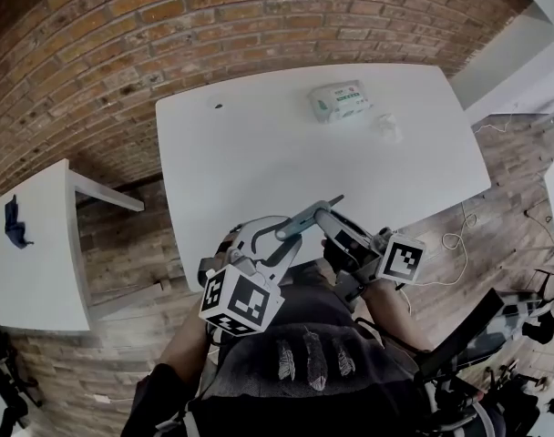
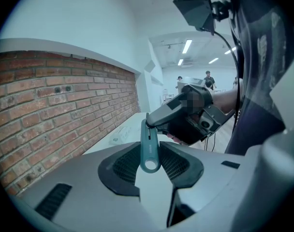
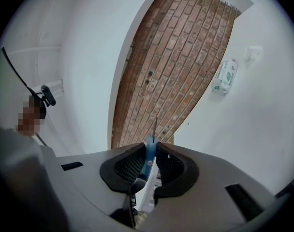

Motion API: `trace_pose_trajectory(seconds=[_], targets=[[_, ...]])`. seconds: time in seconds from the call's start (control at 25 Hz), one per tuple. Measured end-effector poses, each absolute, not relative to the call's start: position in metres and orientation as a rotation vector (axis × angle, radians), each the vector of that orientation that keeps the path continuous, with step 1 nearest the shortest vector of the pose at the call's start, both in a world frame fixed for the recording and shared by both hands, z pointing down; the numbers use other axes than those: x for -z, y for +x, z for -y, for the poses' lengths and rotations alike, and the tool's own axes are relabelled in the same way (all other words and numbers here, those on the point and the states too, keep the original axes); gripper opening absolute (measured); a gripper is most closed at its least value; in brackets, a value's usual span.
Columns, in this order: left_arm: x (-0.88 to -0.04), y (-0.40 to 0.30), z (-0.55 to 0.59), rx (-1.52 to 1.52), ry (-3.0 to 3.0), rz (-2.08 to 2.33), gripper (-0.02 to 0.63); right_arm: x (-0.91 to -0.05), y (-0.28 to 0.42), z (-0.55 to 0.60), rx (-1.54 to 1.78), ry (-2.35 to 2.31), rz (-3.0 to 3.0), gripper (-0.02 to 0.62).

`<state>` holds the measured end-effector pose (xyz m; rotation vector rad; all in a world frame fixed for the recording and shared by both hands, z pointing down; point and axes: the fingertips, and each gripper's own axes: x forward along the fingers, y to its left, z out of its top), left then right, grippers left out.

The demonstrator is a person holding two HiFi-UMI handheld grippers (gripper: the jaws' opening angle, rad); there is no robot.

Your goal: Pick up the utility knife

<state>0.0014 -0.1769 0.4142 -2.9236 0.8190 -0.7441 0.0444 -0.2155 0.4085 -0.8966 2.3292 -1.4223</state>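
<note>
A teal-grey utility knife (image 1: 309, 215) hangs in the air over the white table's (image 1: 259, 153) near edge, held between both grippers. In the left gripper view its handle end with a round hole (image 2: 150, 149) sits between the pads of my left gripper (image 2: 150, 154), which is shut on it. My right gripper (image 2: 185, 117) clasps the knife's far end there. In the right gripper view the blue knife body (image 3: 149, 156) is pinched in my right gripper (image 3: 149, 151), and a thin blade (image 3: 154, 127) sticks out past the jaws. In the head view my left gripper (image 1: 279, 240) and right gripper (image 1: 336, 228) stand close together.
A pack of wipes (image 1: 341, 101) and a small crumpled white thing (image 1: 387, 127) lie at the table's far right. A second white table (image 1: 31, 244) at the left carries a blue object (image 1: 15, 223). Cables (image 1: 455, 239) trail on the brick floor at the right.
</note>
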Motion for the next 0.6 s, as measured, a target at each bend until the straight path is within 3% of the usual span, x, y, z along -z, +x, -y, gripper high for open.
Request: trace_pose_trajectory(seconds=[0.44,0.6], targets=[[-0.422,-0.015,0.181,0.743,-2.927,-0.874,0.123,-0.412,0.026,0.220,1.418,-0.881,-2.333,0.072],[-0.411,-0.034,0.198,0.633,-2.940,-1.047,0.133,-0.411,0.055,0.231,1.399,-0.980,-2.230,0.071]])
